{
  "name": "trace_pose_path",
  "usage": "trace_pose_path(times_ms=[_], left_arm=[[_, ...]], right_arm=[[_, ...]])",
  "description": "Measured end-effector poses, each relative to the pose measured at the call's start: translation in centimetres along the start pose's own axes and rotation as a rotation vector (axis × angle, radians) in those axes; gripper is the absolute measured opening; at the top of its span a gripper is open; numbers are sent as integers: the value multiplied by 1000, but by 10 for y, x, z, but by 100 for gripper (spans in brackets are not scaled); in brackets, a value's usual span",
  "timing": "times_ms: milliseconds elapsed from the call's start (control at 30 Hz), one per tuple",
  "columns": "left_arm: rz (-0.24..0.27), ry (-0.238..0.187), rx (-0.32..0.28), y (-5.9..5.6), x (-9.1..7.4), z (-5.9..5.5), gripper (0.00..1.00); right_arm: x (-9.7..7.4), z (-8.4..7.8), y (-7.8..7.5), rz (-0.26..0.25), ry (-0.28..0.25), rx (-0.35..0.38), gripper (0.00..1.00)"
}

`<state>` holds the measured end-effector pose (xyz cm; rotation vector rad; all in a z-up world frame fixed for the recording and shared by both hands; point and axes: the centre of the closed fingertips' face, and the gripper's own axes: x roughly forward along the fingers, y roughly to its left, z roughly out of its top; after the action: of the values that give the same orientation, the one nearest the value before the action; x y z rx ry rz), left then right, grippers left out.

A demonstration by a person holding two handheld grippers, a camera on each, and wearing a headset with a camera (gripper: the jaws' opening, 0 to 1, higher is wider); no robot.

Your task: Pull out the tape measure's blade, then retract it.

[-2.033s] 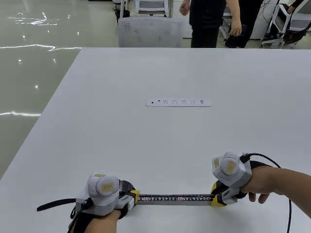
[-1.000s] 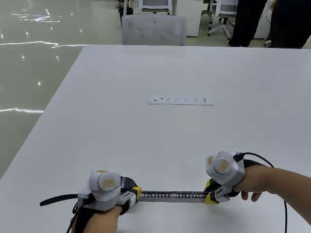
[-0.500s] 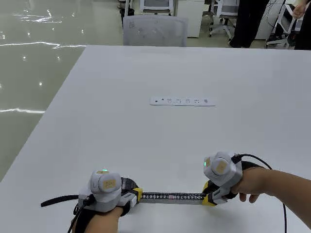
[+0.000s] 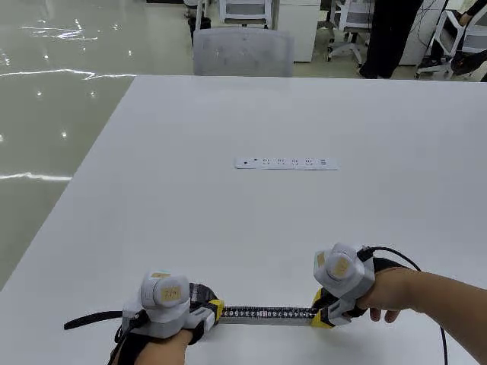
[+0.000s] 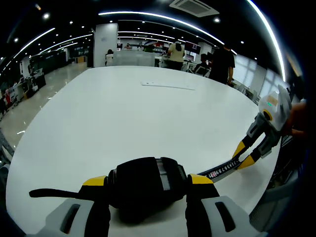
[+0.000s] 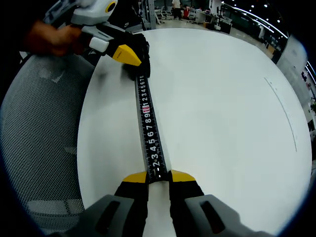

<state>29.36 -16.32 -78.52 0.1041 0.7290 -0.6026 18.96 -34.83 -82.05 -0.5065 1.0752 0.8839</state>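
Left gripper (image 5: 146, 185): jaws clamped on the two sides of the black tape measure case (image 5: 144, 170), yellow tips pressed to its flanks. The case rests on the white table (image 4: 228, 228) at its near edge. Right gripper (image 6: 158, 177): jaws closed together on the free end of the blade (image 6: 146, 116), with the lowest numerals just ahead of the yellow tips. Blade: drawn out, low along the table top, running straight from the right gripper's tips to the case held in the left gripper; black face, white figures, one red mark partway along. The two grippers face each other tip to tip along the blade. Black strap (image 4: 90, 320): trails on the table outward from the left gripper, possibly the case's wrist loop, though the head view is too small to be sure. Black cable (image 4: 397, 252): arcs back from the right gripper over the forearm. White power strip (image 4: 285, 163): flat on the table, well ahead of both grippers. Grey chair (image 4: 243, 51): at the far table edge, beyond the power strip.
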Motion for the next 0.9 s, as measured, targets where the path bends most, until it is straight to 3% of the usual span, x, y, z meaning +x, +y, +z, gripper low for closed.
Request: trace_pose_path(times_ms=[567,733,900], left_arm=[[-1,1,12,0,0,-1,58],[-11,1,-18,1,-1,-1,58],[-12,4,-12,0,-1,-1,58]], right_arm=[[7,13,2,4,-23,-13,14],[10,21,5,13,-29,-4,14],[12,24,6,17,-25,-12,14]])
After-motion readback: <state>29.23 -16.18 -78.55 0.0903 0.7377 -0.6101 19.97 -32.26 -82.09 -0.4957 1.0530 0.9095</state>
